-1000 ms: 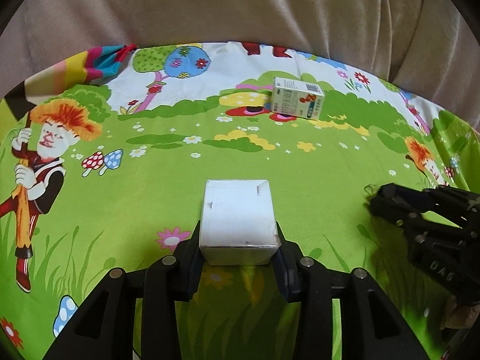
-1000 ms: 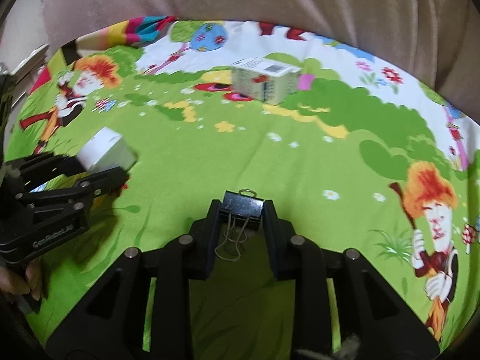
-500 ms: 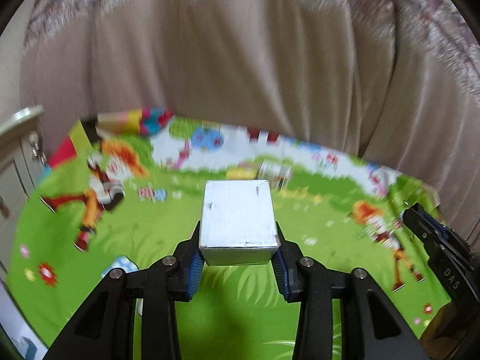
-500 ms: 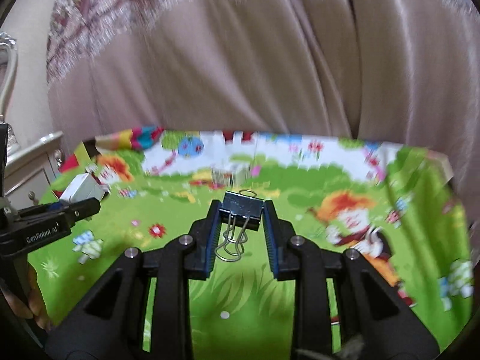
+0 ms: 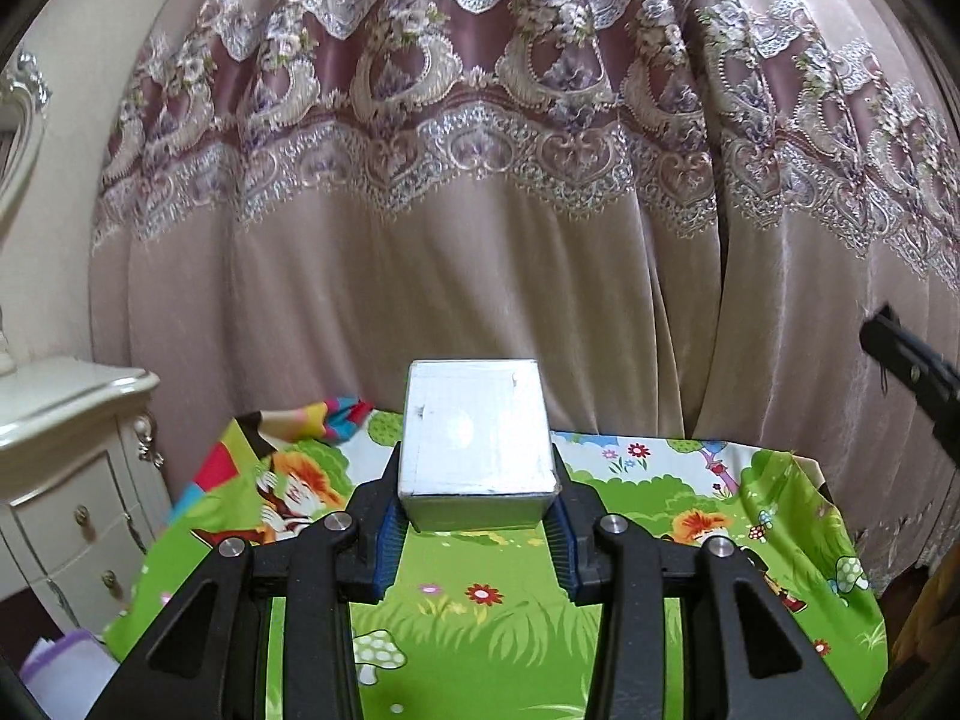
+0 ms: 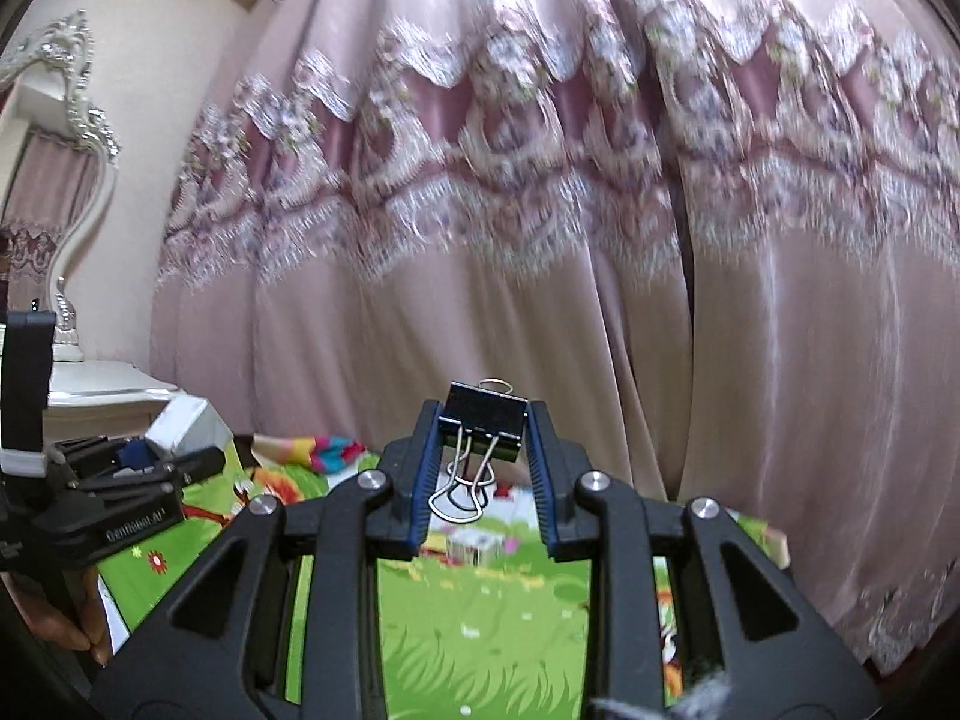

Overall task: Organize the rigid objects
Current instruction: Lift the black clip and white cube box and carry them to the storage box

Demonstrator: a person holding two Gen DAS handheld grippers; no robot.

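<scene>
left gripper [image 5: 477,498]: we see it clamped on the white box [image 5: 477,429], blue pads [image 5: 387,531] pressed against both its sides
white box: held up in the air above the near part of the tablecloth [image 5: 510,612], top face toward the camera, lined up with the cloth's far edge
right gripper [image 6: 483,441]: closed around the black binder clip [image 6: 485,427], pads on its two ends
binder clip: held above the tablecloth [image 6: 480,630], wire handles hanging down toward us between the fingers
small carton [image 6: 474,546]: sits on the tablecloth toward its far side, blurred; we can't read its print
tablecloth: green cartoon print, spread below both grippers
curtain [image 5: 480,180]: pink with a lace band, hangs right behind the tablecloth's far edge
white dresser [image 5: 66,480]: stands just left of the tablecloth
cross view: from the right wrist we see the left gripper [image 6: 180,459] over the tablecloth's left edge, white box [image 6: 180,423] in its fingers
</scene>
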